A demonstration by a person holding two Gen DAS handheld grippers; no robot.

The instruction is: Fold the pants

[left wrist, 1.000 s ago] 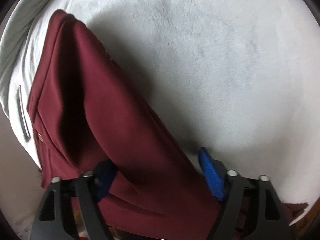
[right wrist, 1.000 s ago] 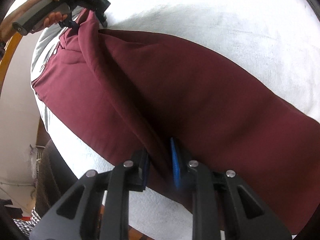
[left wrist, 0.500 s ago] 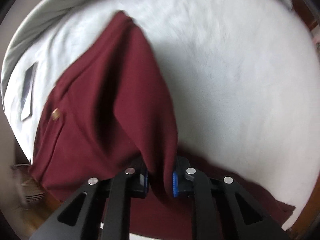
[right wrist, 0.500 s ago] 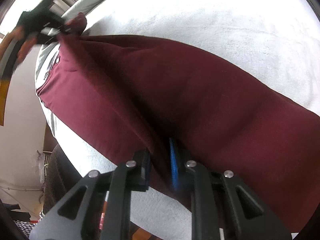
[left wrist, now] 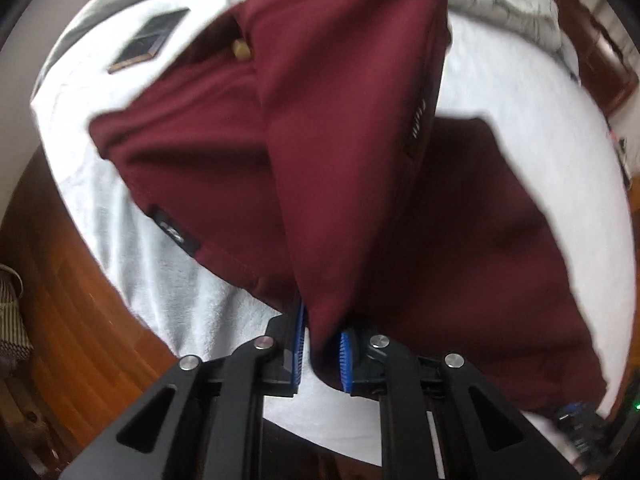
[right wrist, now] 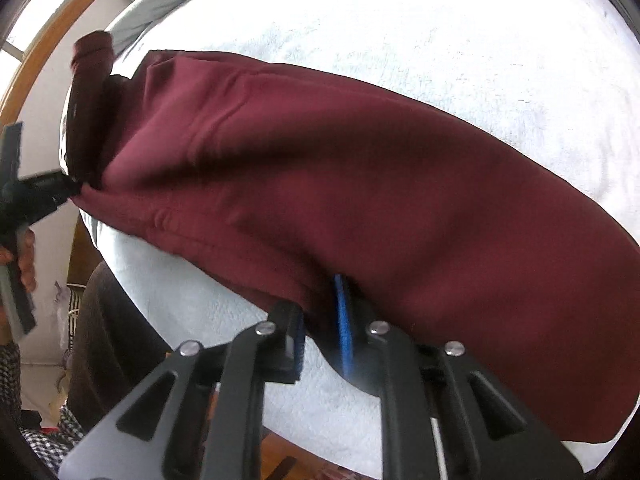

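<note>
The maroon pants (left wrist: 224, 168) were spread on a white fleece blanket (left wrist: 520, 80), one fold lifted. A black label (left wrist: 174, 232) and a dark flat device (left wrist: 148, 38) were recorded only in the left view. The soft fabric was pinched by the left gripper (left wrist: 322, 346) and the right gripper (right wrist: 322, 320). Bare blanket was left beyond the pants.
</note>
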